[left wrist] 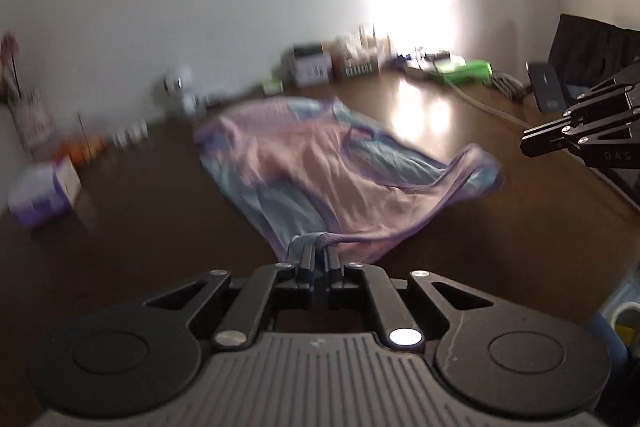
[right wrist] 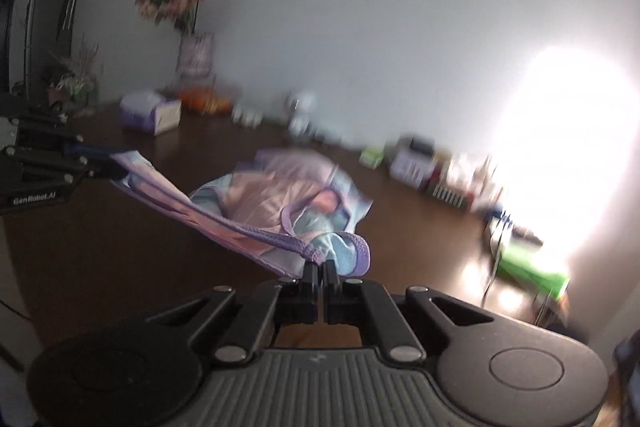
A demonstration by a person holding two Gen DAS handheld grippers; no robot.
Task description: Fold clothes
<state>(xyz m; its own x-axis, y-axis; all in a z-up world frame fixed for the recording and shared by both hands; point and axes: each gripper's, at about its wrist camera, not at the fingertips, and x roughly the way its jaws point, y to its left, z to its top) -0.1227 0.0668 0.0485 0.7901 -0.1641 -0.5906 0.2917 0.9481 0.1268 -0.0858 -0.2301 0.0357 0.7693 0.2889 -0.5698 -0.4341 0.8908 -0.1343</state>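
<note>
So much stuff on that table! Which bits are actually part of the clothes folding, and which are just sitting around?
Part of the job:
- pink and blue garment, partly lifted off the table
- left hand-held gripper, shut on its purple hem
- right hand-held gripper, shut on another edge

Just lying about:
- tissue box
- flower vase
- green packet
- small boxes by the wall

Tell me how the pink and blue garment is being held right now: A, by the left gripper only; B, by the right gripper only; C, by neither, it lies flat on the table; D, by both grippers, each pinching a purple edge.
D: the left gripper and the right gripper each have their jaws shut on the purple-trimmed edge of the garment, lifted off the dark table.
</note>
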